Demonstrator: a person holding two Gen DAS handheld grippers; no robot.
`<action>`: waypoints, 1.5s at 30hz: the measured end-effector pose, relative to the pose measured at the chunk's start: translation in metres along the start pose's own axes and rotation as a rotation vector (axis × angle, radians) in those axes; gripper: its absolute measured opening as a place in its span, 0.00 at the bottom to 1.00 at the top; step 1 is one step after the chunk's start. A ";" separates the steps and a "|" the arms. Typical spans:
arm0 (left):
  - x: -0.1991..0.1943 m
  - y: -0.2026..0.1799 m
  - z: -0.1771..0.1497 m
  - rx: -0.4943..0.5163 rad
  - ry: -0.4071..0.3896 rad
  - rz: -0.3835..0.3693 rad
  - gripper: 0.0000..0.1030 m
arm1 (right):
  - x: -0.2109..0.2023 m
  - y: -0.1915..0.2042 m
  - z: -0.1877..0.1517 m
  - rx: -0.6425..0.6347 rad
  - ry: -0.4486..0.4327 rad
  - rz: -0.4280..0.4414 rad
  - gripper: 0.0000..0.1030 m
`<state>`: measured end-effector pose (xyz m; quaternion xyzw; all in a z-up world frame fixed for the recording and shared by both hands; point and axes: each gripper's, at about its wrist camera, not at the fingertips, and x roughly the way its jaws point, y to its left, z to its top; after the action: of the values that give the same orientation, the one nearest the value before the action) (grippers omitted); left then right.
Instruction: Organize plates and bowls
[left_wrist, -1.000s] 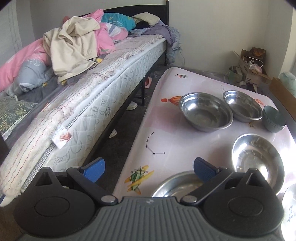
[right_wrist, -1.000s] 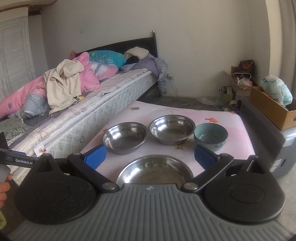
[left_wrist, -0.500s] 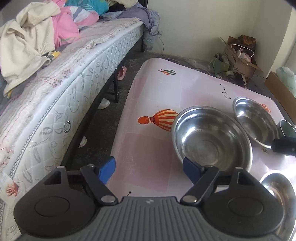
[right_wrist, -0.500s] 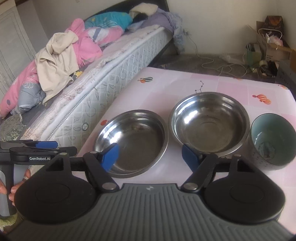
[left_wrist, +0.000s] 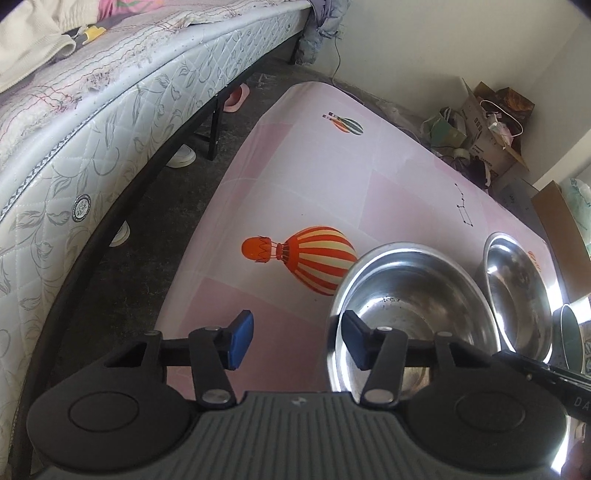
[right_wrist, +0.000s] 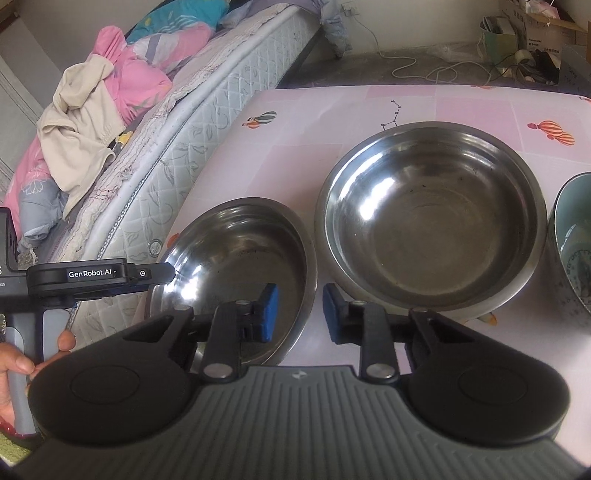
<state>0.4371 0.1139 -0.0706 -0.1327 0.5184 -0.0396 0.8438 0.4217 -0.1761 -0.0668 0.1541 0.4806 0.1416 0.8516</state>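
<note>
On the pink table (right_wrist: 461, 107), two steel bowls are set side by side. The near bowl (right_wrist: 236, 258) is straddled at its rim by both the right gripper (right_wrist: 297, 314) and left gripper (left_wrist: 295, 341), jaws apart, probably for lifting.

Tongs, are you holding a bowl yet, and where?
No. Both tongs are open and empty. The left and right each straddle a rim of the same steel bowl.
</note>
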 end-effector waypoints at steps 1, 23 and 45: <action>0.001 -0.001 0.000 0.000 0.004 0.001 0.46 | 0.001 -0.001 -0.001 0.006 0.005 0.003 0.19; -0.015 -0.022 -0.017 0.022 0.023 0.062 0.13 | -0.009 0.005 -0.005 -0.004 0.009 0.031 0.09; -0.070 -0.035 -0.034 0.035 -0.020 0.061 0.13 | -0.061 0.025 -0.013 -0.048 -0.006 0.050 0.09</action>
<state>0.3775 0.0883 -0.0152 -0.1025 0.5128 -0.0216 0.8521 0.3782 -0.1758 -0.0159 0.1459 0.4708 0.1736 0.8526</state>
